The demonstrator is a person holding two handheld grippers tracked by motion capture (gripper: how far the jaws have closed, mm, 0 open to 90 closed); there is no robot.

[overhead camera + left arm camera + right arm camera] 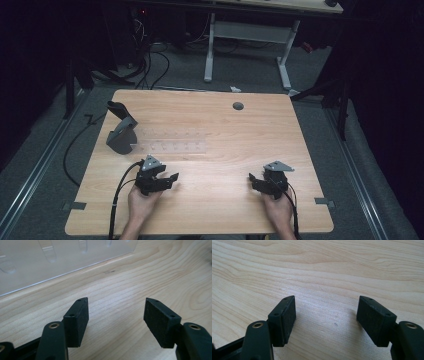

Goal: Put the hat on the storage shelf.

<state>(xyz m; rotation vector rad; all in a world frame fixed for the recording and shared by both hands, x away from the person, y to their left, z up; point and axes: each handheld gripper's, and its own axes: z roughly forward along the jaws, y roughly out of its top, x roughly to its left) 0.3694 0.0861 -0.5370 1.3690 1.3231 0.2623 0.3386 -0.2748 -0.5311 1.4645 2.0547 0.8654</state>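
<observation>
Tray (pixel 50 260), clear plastic, shallow oval wells in rows, flat on table (pixel 140 282) at my eleven o'clock; my left gripper (pixel 116 320) and right gripper (pixel 325 320) both gape wide, empty.

1 clear plastic tray (pixel 172 146), 1 grey stand (pixel 121 134) on 1 wooden table (pixel 225 125). 2 grippers: left gripper (pixel 172 178), right gripper (pixel 252 178).

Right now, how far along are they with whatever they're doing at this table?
Nothing looks done yet. The clear plastic rack lies flat on the table, and the grey holder stands beside it, untouched. In hand: nothing; the left gripper and right gripper both sit open over bare wood, the left one nearest the rack. All the handling seems left to do.
</observation>
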